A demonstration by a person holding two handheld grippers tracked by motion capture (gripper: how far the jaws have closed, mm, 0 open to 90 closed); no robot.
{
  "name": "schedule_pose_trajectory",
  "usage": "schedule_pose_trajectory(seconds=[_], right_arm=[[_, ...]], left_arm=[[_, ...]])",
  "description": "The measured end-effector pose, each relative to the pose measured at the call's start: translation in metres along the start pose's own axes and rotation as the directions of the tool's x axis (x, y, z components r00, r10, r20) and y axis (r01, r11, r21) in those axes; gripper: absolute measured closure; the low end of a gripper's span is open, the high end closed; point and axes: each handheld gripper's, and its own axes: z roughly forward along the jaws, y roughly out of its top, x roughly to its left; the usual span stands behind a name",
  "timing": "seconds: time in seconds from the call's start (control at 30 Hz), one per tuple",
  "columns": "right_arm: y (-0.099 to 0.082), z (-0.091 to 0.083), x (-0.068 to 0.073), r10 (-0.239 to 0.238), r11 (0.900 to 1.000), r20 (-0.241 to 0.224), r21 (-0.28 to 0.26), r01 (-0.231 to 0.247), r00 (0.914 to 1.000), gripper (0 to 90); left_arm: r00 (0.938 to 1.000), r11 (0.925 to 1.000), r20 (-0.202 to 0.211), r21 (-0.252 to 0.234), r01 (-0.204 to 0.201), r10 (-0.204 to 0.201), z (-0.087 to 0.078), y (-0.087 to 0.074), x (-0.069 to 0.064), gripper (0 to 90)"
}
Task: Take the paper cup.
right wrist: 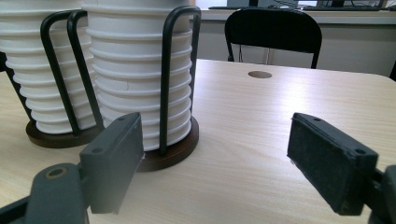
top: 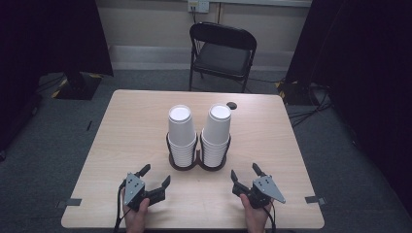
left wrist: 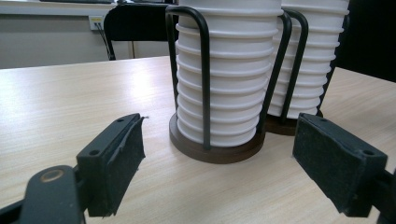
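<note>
Your fingers are spread apart and empty on both grippers: the left gripper [top: 154,176] and the right gripper [top: 245,174] rest low over the near edge of the desk [top: 126,131], each in one of your hands, pointing toward the middle. From largest to smallest, the scene runs like this: a pale wooden desk, a black folding chair [top: 222,51] on the grey floor behind it, then two tall stacks of white paper cups standing side by side at the desk's centre. The left stack [top: 181,133] and the right stack [top: 216,132] each sit upside down inside a black wire holder [top: 198,164] on a round dark base, the two bases touching. A small dark hole [top: 231,105] marks the desk just behind the right stack. The stacks stand ahead of your fingers, apart from them. The likely risk: the cups are nested tightly, so pinching one low may lift several together, and catching an upright wire could tip the holder.
</note>
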Motion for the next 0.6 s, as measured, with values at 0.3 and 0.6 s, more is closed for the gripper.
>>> schedule_pose_trajectory(seconds=[0.3, 0.6], right_arm=[[0.0, -0.0002, 0.0002, -0.003, 1.0, 0.001, 0.0, 0.003, 1.0, 18.6], [-0.0006, -0.0022, 0.0004, -0.003, 0.9999, -0.008, -0.016, 0.003, 1.0, 17.8]], left_arm=[[0.9989, 0.9989, 0.023, 0.026, 0.04, -0.04, 0.0014, 0.0007, 0.0026, 15.9], [0.9978, 0.9972, 0.043, 0.058, 0.048, -0.051, 0.0, 0.0035, 0.0039, 15.8]])
